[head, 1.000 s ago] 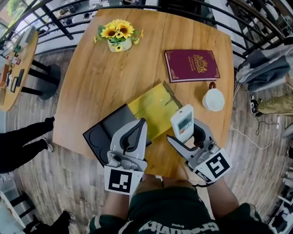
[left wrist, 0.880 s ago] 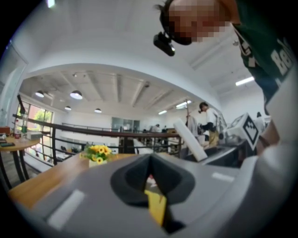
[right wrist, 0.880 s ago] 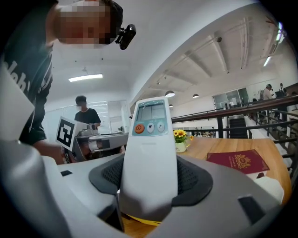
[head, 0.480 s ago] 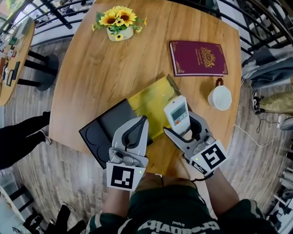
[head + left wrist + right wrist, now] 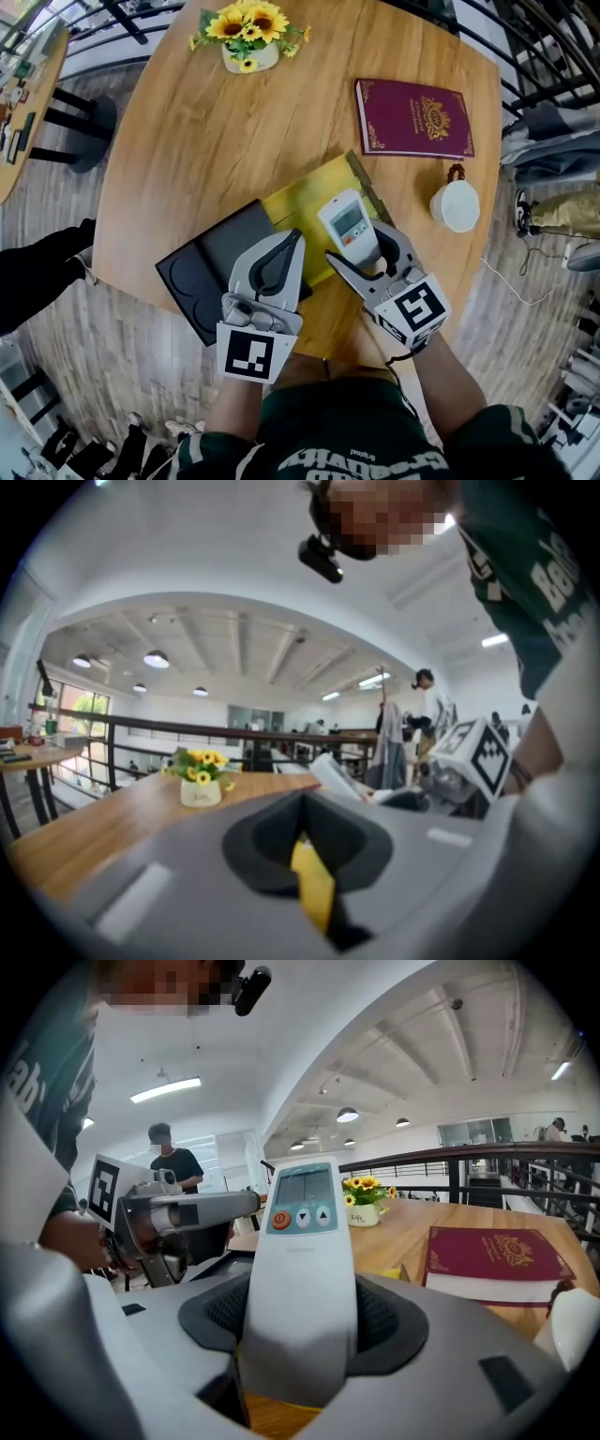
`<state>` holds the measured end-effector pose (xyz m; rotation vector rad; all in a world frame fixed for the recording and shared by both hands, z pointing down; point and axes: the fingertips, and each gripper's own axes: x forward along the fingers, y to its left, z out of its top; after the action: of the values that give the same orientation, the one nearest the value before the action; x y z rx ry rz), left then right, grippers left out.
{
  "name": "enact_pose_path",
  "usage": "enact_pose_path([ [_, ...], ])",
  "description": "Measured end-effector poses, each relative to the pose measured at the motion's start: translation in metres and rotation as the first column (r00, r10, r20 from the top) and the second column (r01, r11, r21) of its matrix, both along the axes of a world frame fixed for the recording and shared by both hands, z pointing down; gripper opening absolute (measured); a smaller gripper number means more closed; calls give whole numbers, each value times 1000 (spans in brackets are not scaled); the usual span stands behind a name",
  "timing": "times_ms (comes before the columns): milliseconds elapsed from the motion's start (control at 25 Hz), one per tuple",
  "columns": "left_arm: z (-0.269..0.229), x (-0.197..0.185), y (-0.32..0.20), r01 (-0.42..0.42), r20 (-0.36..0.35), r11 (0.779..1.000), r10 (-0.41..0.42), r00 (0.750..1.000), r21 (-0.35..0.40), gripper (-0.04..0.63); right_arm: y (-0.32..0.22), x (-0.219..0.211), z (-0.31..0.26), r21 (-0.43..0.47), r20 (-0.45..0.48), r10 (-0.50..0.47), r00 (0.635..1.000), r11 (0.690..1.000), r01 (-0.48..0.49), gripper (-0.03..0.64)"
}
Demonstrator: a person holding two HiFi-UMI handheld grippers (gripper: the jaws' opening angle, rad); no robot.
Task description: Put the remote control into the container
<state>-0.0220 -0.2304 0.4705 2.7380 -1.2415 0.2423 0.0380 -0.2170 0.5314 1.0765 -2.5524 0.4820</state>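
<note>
Currently my right fingers [image 5: 441,1354] are clamped on the lower half of the remote control [image 5: 300,1269]. Its screen and orange button end sticks out past the fingertips. In the head view the right gripper [image 5: 361,246] holds the remote control [image 5: 349,225] over the near right edge of the yellow container [image 5: 295,214]. I cannot tell how high above it the remote sits.

My left fingers [image 5: 178,874] are together with nothing gripped. Only a thin slit between them shows a strip of yellow. The left gripper [image 5: 289,246] sits over the container's near left corner, its tips just beside the remote.

A dark grey tray [image 5: 202,272] lies against the container's left side. Beyond the container to the right lies a maroon book [image 5: 412,117], and a white cup [image 5: 457,204] stands off the container's right edge. A pot of sunflowers [image 5: 248,37] stands far beyond the container, at the table's [image 5: 187,141] back edge.
</note>
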Motion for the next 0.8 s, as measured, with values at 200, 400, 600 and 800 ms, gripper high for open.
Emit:
enact_pose_path([
  [200,2,-3,-7,7,-3,1000,-7,1000,1,-5,-5,-6,25,-40,-39,-20,999,999,18,296],
  [400,5,-7,-10,14,-2,1000,-14,1000,-3,-5,-7,-17,41,-77,-55,-43,998,996,38,296],
  [600,10,-8,-11,20,-7,1000,-20,1000,-13,-5,-8,-21,58,-136,-100,-39,994,990,26,296],
  [800,17,-9,-12,11,17,1000,-11,1000,-1,-5,-9,-22,73,-190,-170,-44,984,982,11,296],
])
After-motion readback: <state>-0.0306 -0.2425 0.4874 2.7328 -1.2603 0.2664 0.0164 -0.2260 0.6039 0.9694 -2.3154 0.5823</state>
